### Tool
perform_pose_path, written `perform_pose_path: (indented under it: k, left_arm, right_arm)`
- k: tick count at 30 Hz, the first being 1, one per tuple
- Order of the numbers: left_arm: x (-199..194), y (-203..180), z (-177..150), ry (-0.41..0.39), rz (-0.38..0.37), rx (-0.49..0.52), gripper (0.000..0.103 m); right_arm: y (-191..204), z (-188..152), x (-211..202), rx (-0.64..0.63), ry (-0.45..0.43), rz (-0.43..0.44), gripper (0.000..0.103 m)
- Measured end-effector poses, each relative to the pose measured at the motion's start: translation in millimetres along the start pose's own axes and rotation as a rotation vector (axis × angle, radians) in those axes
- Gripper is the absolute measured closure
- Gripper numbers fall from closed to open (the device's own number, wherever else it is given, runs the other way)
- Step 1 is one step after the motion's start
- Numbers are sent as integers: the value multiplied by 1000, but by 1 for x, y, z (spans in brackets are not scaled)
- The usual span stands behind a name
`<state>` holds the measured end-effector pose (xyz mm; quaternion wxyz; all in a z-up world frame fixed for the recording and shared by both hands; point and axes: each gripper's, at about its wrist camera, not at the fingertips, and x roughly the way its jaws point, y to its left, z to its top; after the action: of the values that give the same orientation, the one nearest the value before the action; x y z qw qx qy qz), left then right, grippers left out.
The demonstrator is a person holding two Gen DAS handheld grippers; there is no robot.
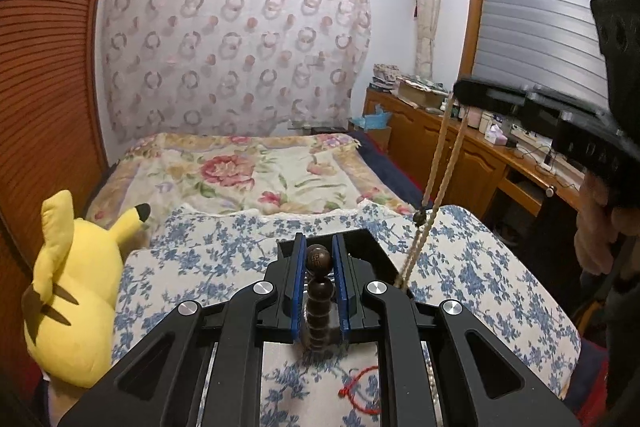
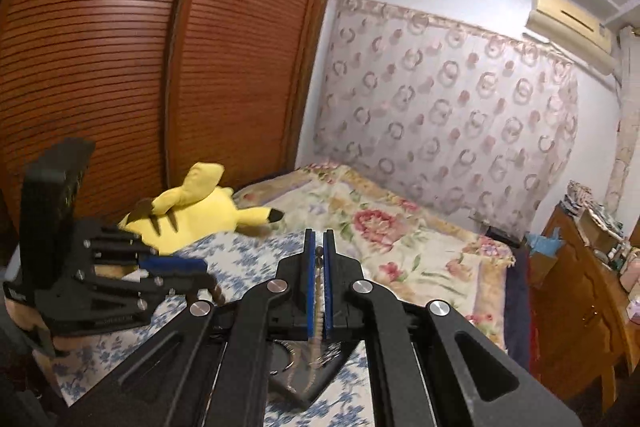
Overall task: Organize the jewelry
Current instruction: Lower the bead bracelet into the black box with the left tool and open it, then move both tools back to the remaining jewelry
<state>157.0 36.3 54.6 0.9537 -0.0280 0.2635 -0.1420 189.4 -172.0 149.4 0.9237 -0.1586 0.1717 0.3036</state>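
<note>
Your left gripper (image 1: pixel 318 259) is nearly closed, its 2 blue pads (image 1: pixel 298 283) pinching a dark wooden bead bracelet (image 1: pixel 317 291) that stands up between them, the largest bead at the tips. Your right gripper (image 2: pixel 319 247) is fully closed on a beige cord necklace (image 1: pixel 436 179); in the left wrist view the cord hangs from its tips in 2 strands, passes a small dark bead (image 1: pixel 419 217) and drops toward the black tray (image 1: pixel 372 241) just beyond your left fingertips. Both pieces are lifted above the blue floral cloth (image 1: pixel 480 259) that covers the near end of the bed, so you appear to be mid-carry, with nothing placed yet.

A red string bracelet (image 1: pixel 360 383) lies on the cloth below your left gripper, untouched.

Next, you likely need to bring each piece over its place in the tray and lower before you release. The cord is long and slack, so let its tail settle first or it may drape over the rim. Keep the 2 grippers apart so the cord does not catch on the beads. The yellow plush toy (image 1: pixel 76 287) sits well to the left, out of the way.
</note>
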Motion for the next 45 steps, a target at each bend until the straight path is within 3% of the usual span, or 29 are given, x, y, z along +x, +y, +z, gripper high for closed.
perform_pose_path:
  k: [9, 23, 33, 45]
  left_arm:
    - [33, -3, 3, 40, -25, -13, 91]
    - [83, -5, 0, 102, -18, -27, 91]
    - [108, -2, -7, 145, 28, -23, 90]
    - [67, -6, -37, 133, 14, -2, 62]
  right_arm:
    - [-19, -4, 14, 22, 24, -22, 99]
    - [-2, -93, 72, 37, 234, 27, 98]
    - [3, -127, 84, 82, 289, 65, 96]
    - [2, -158, 38, 157, 245, 86, 91]
